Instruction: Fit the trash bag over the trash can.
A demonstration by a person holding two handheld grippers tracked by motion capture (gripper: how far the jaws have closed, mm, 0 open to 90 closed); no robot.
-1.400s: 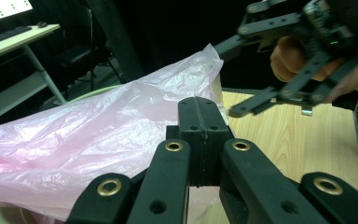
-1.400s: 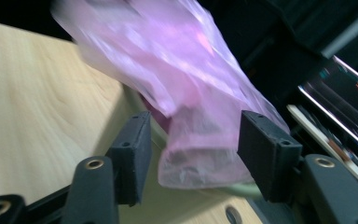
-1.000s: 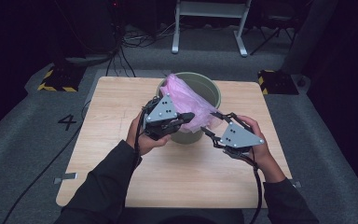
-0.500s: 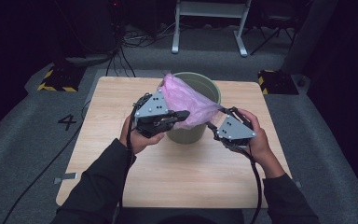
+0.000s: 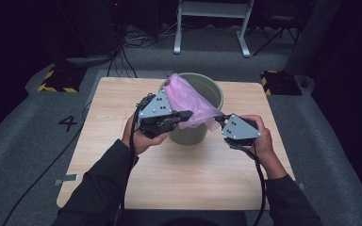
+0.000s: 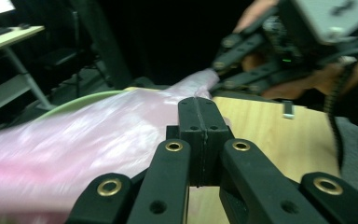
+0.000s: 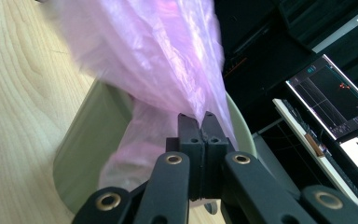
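Note:
A pink plastic bag point(image 5: 191, 98) hangs half in, half out of a green bin point(image 5: 207, 84) on the wooden table point(image 5: 188, 174). My left gripper point(image 5: 187, 114) is at the bin's near left side, its jaws shut on the bag's near edge. My right gripper point(image 5: 218, 119) is at the near right side, shut on a corner of the film. In the left gripper view the closed jaws point(image 6: 198, 114) lie over the bag point(image 6: 74, 149), with the right gripper point(image 6: 223, 70) pinching its far tip. In the right gripper view the jaws point(image 7: 201, 125) clamp the bag point(image 7: 158, 51) above the bin point(image 7: 88, 140).
The bin stands at the table's far middle. Grey floor with cables point(image 5: 136, 42), a metal stand point(image 5: 212, 26) and striped blocks point(image 5: 59, 80) lies beyond. Monitors point(image 7: 333, 102) stand off to one side in the right gripper view.
The right gripper has moved up and in toward the bin. The left gripper has shifted slightly left. The bag is drawn tauter between them.

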